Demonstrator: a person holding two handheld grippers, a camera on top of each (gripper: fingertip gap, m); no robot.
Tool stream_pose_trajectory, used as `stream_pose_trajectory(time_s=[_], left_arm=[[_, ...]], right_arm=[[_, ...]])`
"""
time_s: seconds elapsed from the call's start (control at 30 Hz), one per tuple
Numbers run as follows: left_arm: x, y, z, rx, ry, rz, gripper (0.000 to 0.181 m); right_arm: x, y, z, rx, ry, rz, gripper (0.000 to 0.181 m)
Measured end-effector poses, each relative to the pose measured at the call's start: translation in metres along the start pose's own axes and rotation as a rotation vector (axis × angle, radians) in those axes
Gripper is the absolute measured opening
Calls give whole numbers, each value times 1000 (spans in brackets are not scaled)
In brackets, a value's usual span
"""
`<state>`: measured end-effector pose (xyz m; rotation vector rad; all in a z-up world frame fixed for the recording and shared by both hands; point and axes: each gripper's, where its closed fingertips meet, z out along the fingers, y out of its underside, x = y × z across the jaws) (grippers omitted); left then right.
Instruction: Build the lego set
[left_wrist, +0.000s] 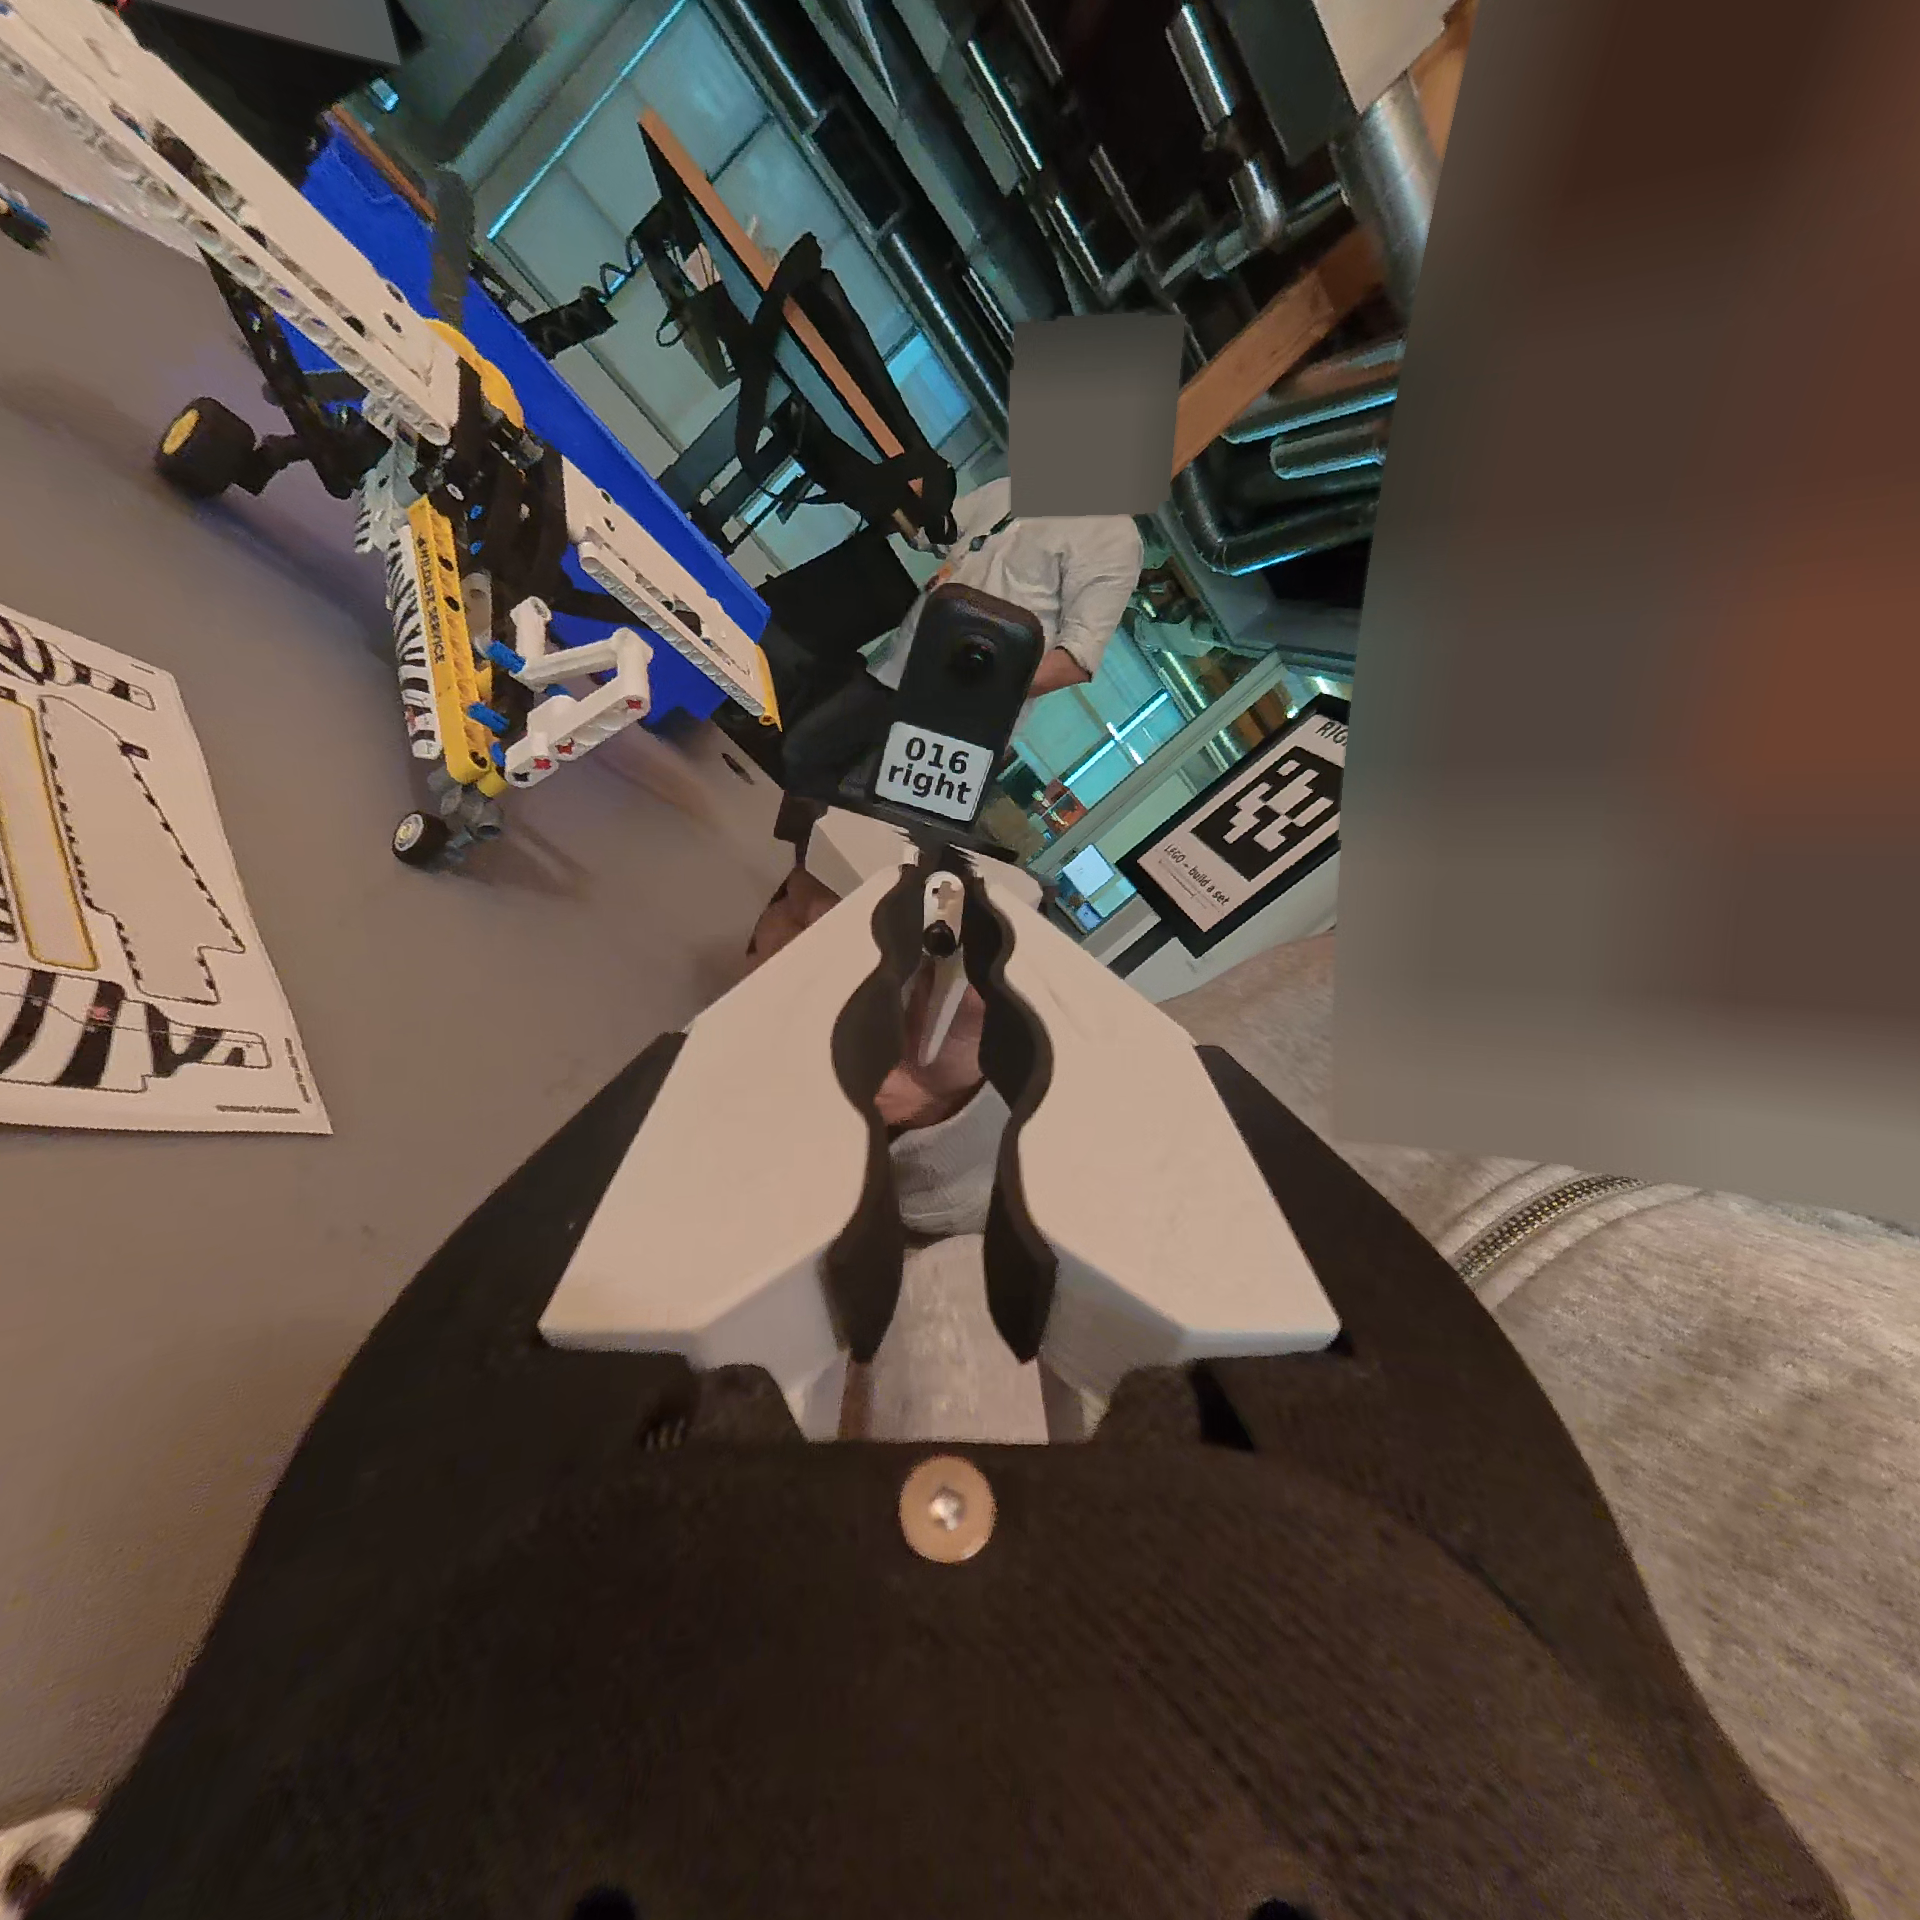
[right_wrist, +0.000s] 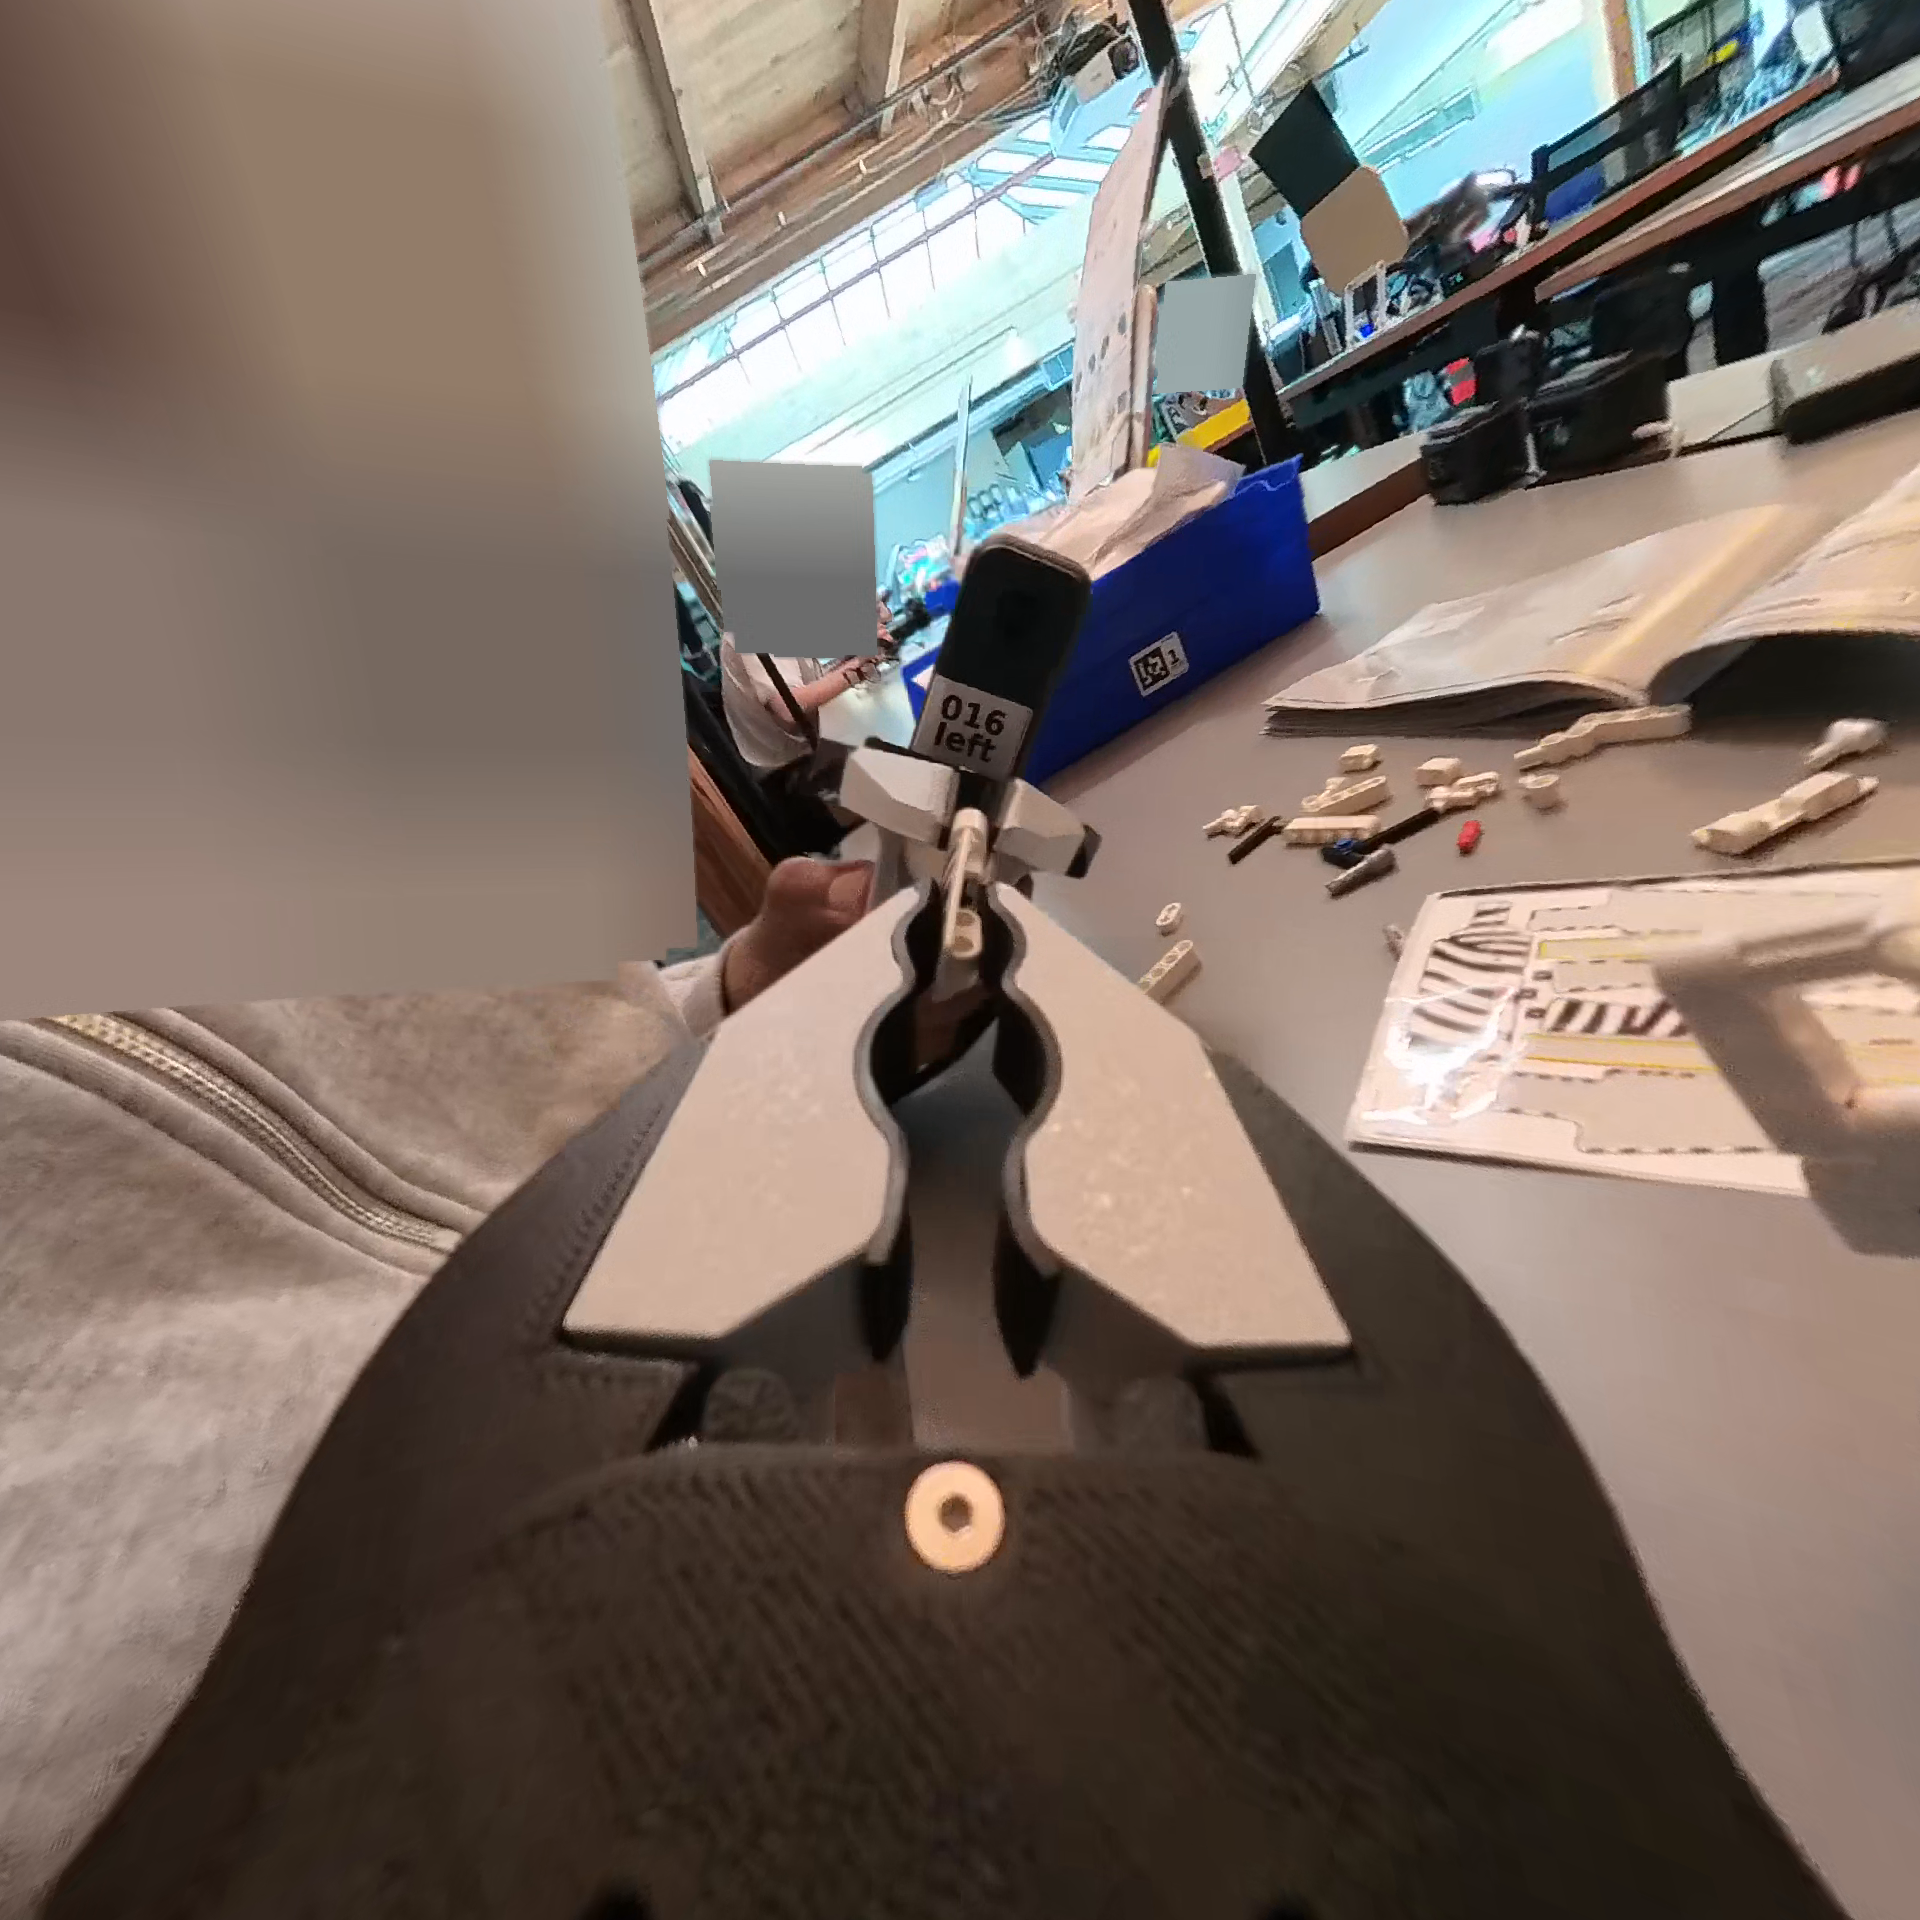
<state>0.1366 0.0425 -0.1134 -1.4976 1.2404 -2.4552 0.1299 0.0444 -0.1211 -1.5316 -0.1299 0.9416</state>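
Note:
My left gripper (left_wrist: 940, 891) is shut on a thin white lego beam (left_wrist: 943, 971) that carries a black pin (left_wrist: 938, 938). The beam lies lengthwise between its black pads. My right gripper (right_wrist: 962, 920) faces the left one tip to tip and is shut on the other end of the same beam (right_wrist: 966, 883). Both are held above the near edge of the grey table (right_wrist: 1455, 1351). The half-built model (left_wrist: 457, 540), with white and yellow beams and small black wheels, stands at the far left in the left wrist view.
A sticker sheet (right_wrist: 1558, 1039) lies right of the grippers and shows in the left wrist view (left_wrist: 114, 914). Loose white and black pieces (right_wrist: 1351, 821) lie before an open booklet (right_wrist: 1610, 634). A blue bin (right_wrist: 1174, 623) stands behind. A grey sleeve (right_wrist: 208, 1195) is close. My left and right fingertips are right by each other. The half-built model (left_wrist: 457, 540) is about 20 centimetres from both grippers' fingertips.

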Motion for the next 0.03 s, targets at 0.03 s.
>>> stream_pose_trajectory(time_s=[0.03], left_arm=[[0,0,0,5,8,-13,6]], right_arm=[[0,0,0,-7,14,-37,6]])
